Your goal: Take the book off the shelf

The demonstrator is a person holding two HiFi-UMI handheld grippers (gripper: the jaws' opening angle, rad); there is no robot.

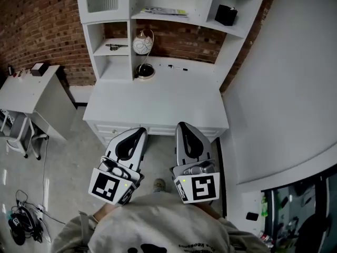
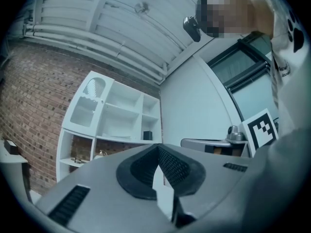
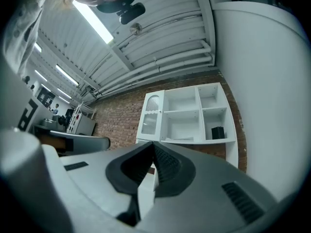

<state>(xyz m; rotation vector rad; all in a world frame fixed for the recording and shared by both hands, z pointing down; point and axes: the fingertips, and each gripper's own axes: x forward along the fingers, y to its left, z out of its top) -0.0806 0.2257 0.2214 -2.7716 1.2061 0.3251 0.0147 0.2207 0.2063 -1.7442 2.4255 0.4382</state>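
Observation:
The book (image 1: 164, 11) lies flat on the middle shelf of the white hutch (image 1: 120, 15) above the desk (image 1: 158, 101); it has a pale cover with a green edge. In the right gripper view the book (image 3: 181, 139) shows as a thin slab on that shelf. My left gripper (image 1: 138, 133) and right gripper (image 1: 184, 126) are side by side in front of the desk's near edge, well short of the shelf. Both point toward the hutch. The left gripper (image 2: 156, 147) and the right gripper (image 3: 153, 144) are shut, with nothing between their pads.
A black box (image 1: 226, 15) sits in the right shelf compartment. A glass globe (image 1: 142, 44), a round dish (image 1: 145, 71) and a pen (image 1: 178, 67) are on the desk's back part. A small side table (image 1: 31, 88) stands left; a curved white wall (image 1: 284, 88) rises right.

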